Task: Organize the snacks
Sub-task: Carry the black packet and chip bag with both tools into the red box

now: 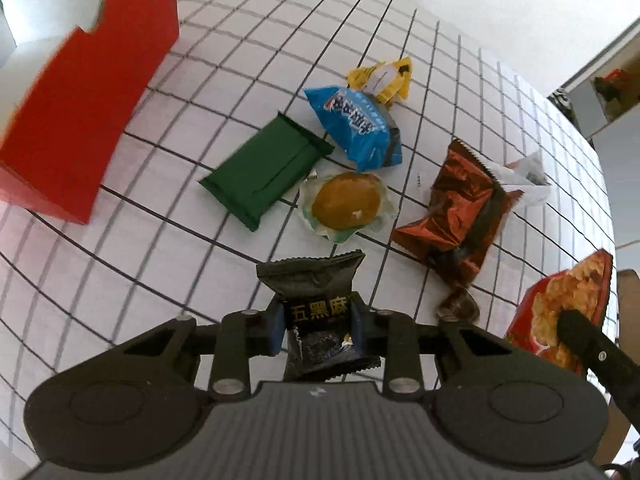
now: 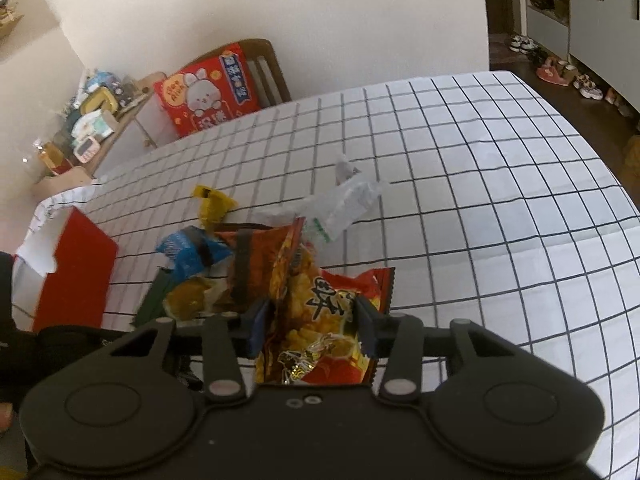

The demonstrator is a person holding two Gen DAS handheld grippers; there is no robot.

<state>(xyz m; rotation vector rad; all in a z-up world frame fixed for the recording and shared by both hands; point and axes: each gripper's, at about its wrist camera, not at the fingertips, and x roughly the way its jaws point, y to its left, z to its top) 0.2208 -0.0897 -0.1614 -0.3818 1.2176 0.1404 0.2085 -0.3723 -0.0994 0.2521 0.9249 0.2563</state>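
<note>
Left gripper (image 1: pixel 318 328) clamped on a black snack packet (image 1: pixel 316 300), held clear above the checked tabletop (image 1: pixel 460 80); right gripper (image 2: pixel 310 320) clamped on a red-and-orange snack bag (image 2: pixel 320 320), likewise off the tabletop. Just beyond the black packet, lying on the tabletop: a round golden cake in clear wrap (image 1: pixel 346 206), a green packet (image 1: pixel 266 172) beside it, a blue bag (image 1: pixel 356 128) touching a yellow packet (image 1: pixel 384 76), and a crumpled brown bag (image 1: pixel 456 216) overlapping a clear wrapper (image 1: pixel 524 178). Farther left, well apart from the pile, an open red box (image 1: pixel 84 120)
</note>
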